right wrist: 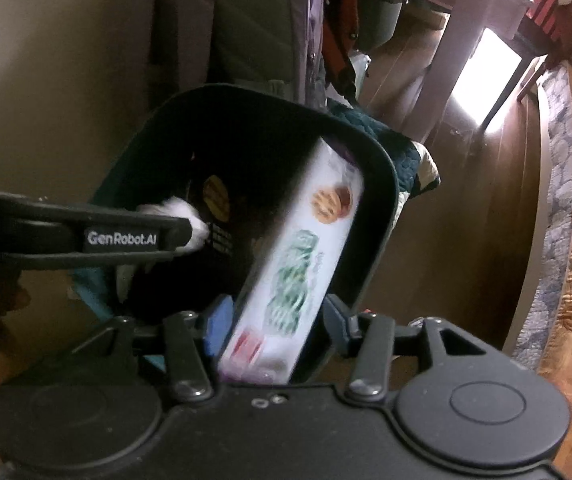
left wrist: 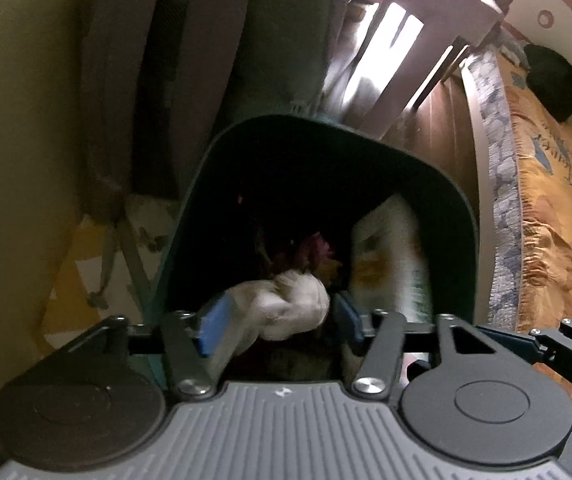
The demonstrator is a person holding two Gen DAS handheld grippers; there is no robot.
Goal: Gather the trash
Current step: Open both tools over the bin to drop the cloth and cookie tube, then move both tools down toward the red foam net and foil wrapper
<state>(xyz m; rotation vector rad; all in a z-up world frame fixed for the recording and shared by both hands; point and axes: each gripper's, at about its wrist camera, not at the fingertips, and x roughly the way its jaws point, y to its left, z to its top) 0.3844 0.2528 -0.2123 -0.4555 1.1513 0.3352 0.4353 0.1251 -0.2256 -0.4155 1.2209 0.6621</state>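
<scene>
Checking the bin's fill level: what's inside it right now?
Inside the bin: a white printed box leaning on its wall and a crumpled tissue. The bottom is too dark to see.
</scene>
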